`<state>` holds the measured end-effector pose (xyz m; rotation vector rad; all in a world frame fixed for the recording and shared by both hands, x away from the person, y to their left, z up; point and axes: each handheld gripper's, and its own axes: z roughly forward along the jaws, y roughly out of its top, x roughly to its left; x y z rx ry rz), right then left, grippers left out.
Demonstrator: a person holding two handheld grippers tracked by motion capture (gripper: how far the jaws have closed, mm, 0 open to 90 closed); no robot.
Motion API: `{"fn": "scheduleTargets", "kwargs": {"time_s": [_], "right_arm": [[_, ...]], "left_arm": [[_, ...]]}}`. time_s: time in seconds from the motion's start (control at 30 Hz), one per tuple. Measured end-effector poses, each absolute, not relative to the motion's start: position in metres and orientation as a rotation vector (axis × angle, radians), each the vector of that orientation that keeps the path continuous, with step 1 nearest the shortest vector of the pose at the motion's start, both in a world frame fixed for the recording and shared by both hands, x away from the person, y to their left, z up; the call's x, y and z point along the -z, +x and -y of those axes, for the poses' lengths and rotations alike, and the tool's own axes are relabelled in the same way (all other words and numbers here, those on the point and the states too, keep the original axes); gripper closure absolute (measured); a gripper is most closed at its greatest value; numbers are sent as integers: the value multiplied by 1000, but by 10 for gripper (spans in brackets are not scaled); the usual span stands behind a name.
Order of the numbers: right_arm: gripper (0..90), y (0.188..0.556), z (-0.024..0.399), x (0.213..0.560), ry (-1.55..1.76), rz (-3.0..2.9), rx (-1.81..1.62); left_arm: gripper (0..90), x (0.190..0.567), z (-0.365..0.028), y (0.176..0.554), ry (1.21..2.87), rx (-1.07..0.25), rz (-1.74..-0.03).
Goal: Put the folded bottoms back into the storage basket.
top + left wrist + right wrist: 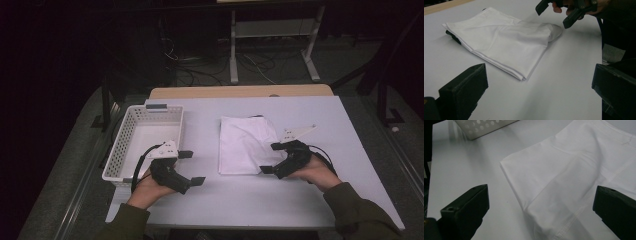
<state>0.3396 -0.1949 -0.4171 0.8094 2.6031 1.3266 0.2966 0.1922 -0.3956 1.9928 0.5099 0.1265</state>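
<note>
Wide grey table (250,200), white perforated basket (145,135) on its left side, and a folded white cloth (245,145) lying flat in the middle, just right of the basket. Right gripper (268,158) sits at the cloth's near right edge, jaws spread wide, gripping nothing. Left gripper (192,167) hovers by the basket's near corner, jaws wide apart and empty too.

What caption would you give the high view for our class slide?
Two open hand-held tools, left tool and right tool, flank a folded white cloth beside a white basket on a table.
</note>
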Motion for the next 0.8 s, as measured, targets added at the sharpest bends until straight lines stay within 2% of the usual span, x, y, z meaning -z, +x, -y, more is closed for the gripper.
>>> {"fn": "scheduleTargets", "kwargs": {"time_s": [0.23,0.33,0.37,0.43,0.47,0.57,0.67,0.8], "right_arm": [[85,341,195,419,803,-2608,-1312],[159,340,197,419,798,-2610,-1316],[159,340,197,419,798,-2610,-1316],[227,340,199,420,796,-2618,-1314],[227,340,199,420,796,-2618,-1314],[354,340,200,421,792,-2633,-1290],[414,340,202,422,787,-2643,-1286],[447,340,202,424,783,-2656,-1257]], "left_arm": [[0,396,-192,296,1991,-125,-511],[0,396,-192,296,1991,-126,-512],[0,396,-192,296,1991,-126,-513],[0,396,-192,296,1992,-127,-513],[0,396,-192,296,1993,-126,-513],[0,396,-192,296,1991,-126,-514],[0,396,-192,296,1990,-127,-516],[0,396,-192,296,1990,-128,-518]]}}
